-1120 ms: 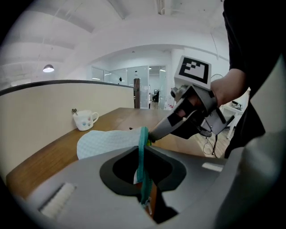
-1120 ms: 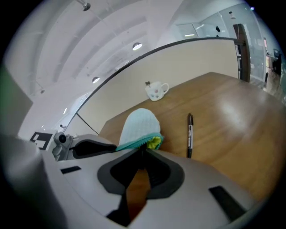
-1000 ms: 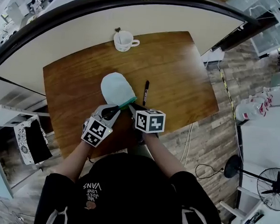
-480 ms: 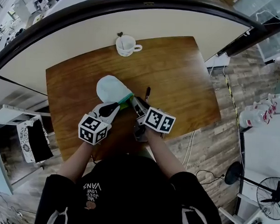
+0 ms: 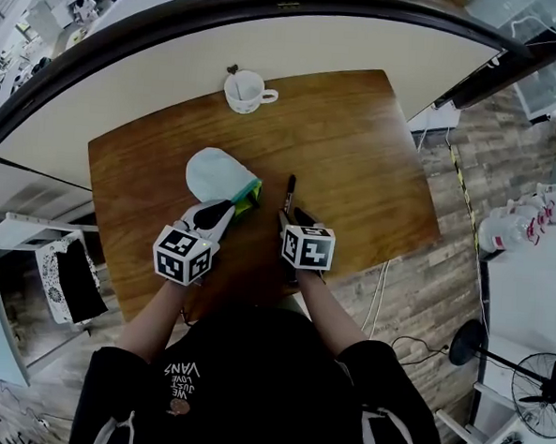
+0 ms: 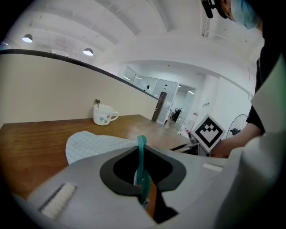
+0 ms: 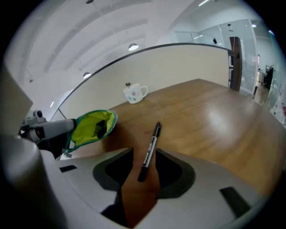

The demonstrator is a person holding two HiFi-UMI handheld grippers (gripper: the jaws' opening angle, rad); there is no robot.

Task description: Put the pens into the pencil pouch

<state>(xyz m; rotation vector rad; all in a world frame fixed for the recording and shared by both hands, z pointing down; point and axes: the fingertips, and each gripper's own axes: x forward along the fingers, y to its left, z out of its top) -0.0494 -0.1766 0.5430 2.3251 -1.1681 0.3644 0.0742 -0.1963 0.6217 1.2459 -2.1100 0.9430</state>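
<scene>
L tongs point(image 6: 142, 161) clamped on teal zip edge of the pouch point(image 5: 217, 172), holding its mouth up off the table point(image 5: 358, 146); pale body lies just ahead of them. R tongs point(image 7: 144, 156) opening, pads apart w/ near end of black pen point(image 7: 152, 143) between, not pressed; pen lies flat, pointing away. Pouch mouth, lime lining, sits left of R tongs, facing them; sth dark inside, can't tell what. Beyond both tongs, white mug point(image 5: 245, 90) near table's far edge, by cream wall point(image 5: 364, 43).
</scene>
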